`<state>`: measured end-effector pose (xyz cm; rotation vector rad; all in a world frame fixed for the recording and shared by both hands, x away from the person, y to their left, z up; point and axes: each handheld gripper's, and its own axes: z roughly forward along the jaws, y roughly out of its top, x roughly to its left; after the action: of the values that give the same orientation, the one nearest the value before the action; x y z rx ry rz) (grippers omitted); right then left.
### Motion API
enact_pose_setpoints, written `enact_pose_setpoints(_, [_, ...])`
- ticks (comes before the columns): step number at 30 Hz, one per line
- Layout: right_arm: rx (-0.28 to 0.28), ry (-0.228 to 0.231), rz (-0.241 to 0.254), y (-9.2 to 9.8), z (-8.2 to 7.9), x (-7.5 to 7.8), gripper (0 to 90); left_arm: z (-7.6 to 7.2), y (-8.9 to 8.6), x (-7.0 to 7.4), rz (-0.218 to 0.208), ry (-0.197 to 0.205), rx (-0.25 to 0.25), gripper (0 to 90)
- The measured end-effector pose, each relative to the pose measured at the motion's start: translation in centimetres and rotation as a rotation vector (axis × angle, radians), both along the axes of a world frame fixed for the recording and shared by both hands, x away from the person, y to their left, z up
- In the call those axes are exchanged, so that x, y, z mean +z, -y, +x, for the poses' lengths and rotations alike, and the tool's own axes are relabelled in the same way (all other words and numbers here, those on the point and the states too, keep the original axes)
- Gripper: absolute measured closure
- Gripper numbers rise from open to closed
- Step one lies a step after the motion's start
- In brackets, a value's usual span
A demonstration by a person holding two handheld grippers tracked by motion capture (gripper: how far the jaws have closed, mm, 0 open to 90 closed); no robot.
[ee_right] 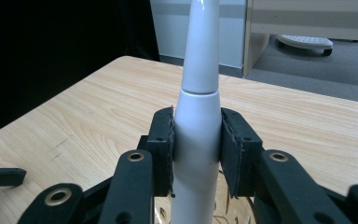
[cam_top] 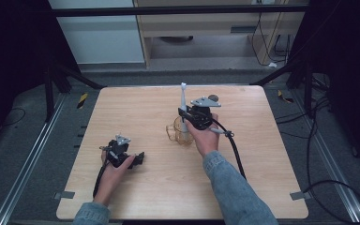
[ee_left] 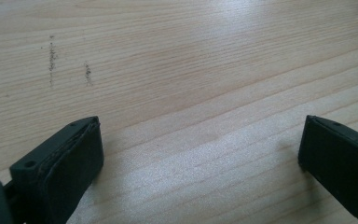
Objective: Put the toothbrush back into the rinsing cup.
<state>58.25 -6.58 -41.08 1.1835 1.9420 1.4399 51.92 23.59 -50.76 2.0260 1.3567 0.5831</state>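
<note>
Right claw (ee_right: 196,154) is clamped on the white handle (ee_right: 198,121) of what looks like an electric toothbrush, both pads pressed flat against its sides. I see the handle standing upright between the jaws, tapering to a thin neck above them. Directly below the claw sits a clear glass mug (cam_top: 180,132), and the lower end of the handle goes down into it; I can't tell whether it touches the bottom. On my high view the right claw (cam_top: 191,117) sits over the middle of the wooden table (cam_top: 136,103), brush head (cam_top: 183,87) poking up past it on the far side.

Left claw (ee_left: 200,154) is wide open, nothing between the jaws, just bare table beneath them. It rests on the table well apart from the mug, toward the near left (cam_top: 126,157).
</note>
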Motion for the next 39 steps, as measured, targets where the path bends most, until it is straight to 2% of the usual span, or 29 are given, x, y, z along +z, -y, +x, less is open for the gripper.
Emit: enact_pose_setpoints(39, [-0.006, -0.075, -0.048, -0.2, 0.8, -1.1, 67.2, 0.0, 0.0, 0.0, 0.000, 0.000, -0.001, 0.0])
